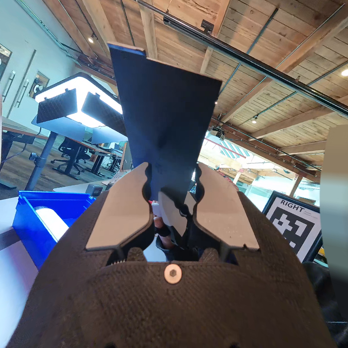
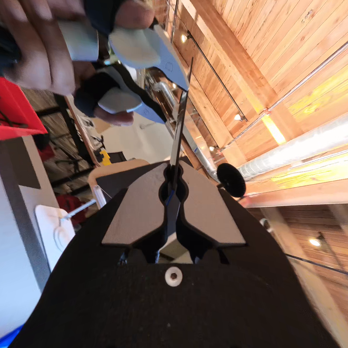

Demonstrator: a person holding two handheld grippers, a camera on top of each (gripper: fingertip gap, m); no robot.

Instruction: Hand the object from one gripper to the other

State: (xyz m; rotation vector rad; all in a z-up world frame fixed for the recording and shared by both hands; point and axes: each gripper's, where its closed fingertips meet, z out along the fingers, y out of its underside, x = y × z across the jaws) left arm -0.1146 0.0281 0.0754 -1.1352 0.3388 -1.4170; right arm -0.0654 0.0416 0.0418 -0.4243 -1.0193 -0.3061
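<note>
Dark blue card (image 2: pixel 178 135) sits clamped edge-on in the right gripper (image 2: pixel 174 165), while the left gripper (image 1: pixel 172 165), spread wide, flanks it, both tilted toward the ceiling.

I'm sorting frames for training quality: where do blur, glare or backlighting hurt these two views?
Left wrist view: the dark flat card is backlit, almost a silhouette, beside a blown-out light panel; a blurred patch covers the right edge. Right wrist view: the hand at top left is smeared; the ceiling glows overexposed.
</note>
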